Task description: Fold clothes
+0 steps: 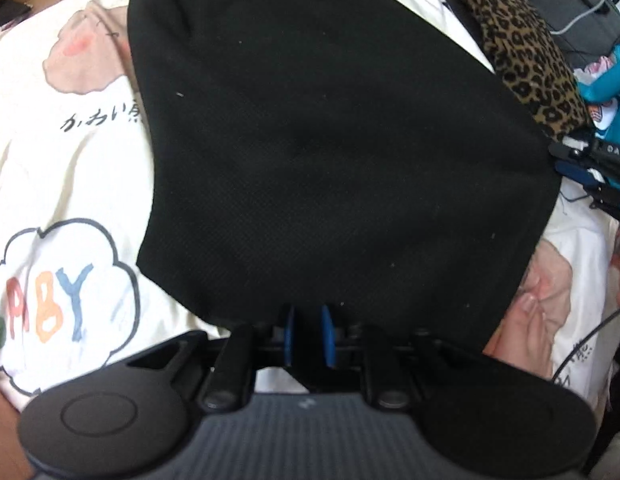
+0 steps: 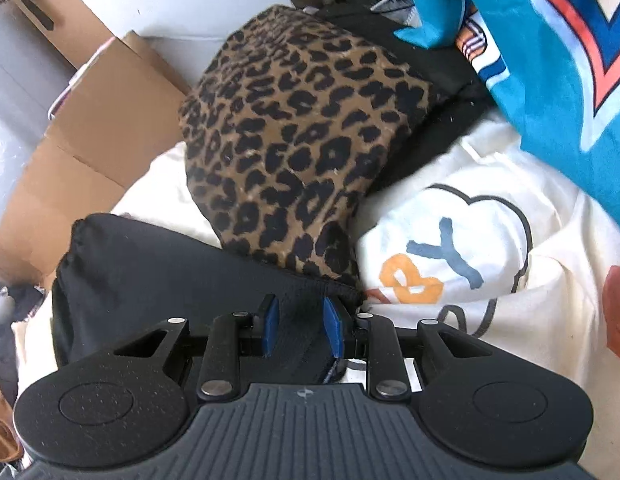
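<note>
Mid-fold: both grippers, left (image 1: 308,334) and right (image 2: 298,330), pinch the near hem of the black garment (image 1: 329,140) spread on the bedsheet (image 1: 70,184) (leopard piece (image 2: 294,136) beside). Next, probably carry that hem over evenly.

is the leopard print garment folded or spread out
Folded: the brown leopard print garment sits as a compact thick block with squared edges, beside the black fabric garment.

garment (image 1: 329,152) on bedsheet (image 1: 70,184), folded pile (image 1: 525,52) right

Bright daylight, soft shadows, heavy fisheye bend at edges, slight blur overall.
</note>
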The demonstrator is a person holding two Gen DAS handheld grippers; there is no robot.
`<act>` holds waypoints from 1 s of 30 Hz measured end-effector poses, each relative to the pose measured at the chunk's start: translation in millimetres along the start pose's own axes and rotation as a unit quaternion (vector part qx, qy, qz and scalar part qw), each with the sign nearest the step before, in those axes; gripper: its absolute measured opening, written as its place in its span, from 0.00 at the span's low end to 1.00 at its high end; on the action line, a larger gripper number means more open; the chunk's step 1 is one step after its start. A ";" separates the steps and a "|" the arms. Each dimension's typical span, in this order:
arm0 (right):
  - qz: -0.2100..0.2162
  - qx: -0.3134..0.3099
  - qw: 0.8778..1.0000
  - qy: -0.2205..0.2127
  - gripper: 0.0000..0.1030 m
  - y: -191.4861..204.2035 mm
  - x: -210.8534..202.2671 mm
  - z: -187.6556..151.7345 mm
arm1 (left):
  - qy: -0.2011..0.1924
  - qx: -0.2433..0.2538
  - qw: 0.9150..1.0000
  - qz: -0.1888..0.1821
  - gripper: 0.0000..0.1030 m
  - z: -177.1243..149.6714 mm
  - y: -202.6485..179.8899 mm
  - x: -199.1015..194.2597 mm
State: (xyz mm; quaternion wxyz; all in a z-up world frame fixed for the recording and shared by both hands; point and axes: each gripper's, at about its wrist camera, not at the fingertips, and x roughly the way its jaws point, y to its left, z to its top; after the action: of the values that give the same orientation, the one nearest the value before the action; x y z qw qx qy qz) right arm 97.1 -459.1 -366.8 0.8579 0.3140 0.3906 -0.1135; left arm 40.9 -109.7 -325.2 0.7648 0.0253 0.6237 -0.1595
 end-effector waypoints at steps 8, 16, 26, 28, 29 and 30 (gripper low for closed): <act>0.001 0.022 1.000 -0.008 0.31 0.6 -7.0 -0.3 | -0.001 -0.037 0.999 -0.019 0.15 -17.2 17.9 -25.8; 0.018 0.006 1.000 0.002 0.32 19.6 -12.2 -11.9 | 0.033 -0.109 0.991 -0.065 0.26 -51.5 37.2 -28.4; 0.033 -0.013 0.998 0.045 0.32 37.5 -5.0 -28.7 | 0.026 -0.215 0.965 -0.148 0.46 -85.1 71.3 0.2; 0.029 -0.017 0.998 0.052 0.32 36.6 -4.8 -31.0 | 0.014 -0.225 0.961 -0.161 0.46 -74.5 77.1 0.6; 0.027 -0.019 0.998 0.055 0.32 36.1 -4.7 -32.2 | 0.007 -0.231 0.959 -0.167 0.46 -69.1 80.0 0.7; 0.026 -0.022 0.998 0.057 0.32 36.4 -4.8 -33.2 | 0.001 -0.236 0.956 -0.174 0.46 -62.9 83.7 1.0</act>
State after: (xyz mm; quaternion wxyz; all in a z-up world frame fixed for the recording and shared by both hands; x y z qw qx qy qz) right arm 90.0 -410.2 -363.4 0.8435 0.3108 0.4334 -0.0646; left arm 4.6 -15.6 -353.5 0.7089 -0.2646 0.6391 -0.1381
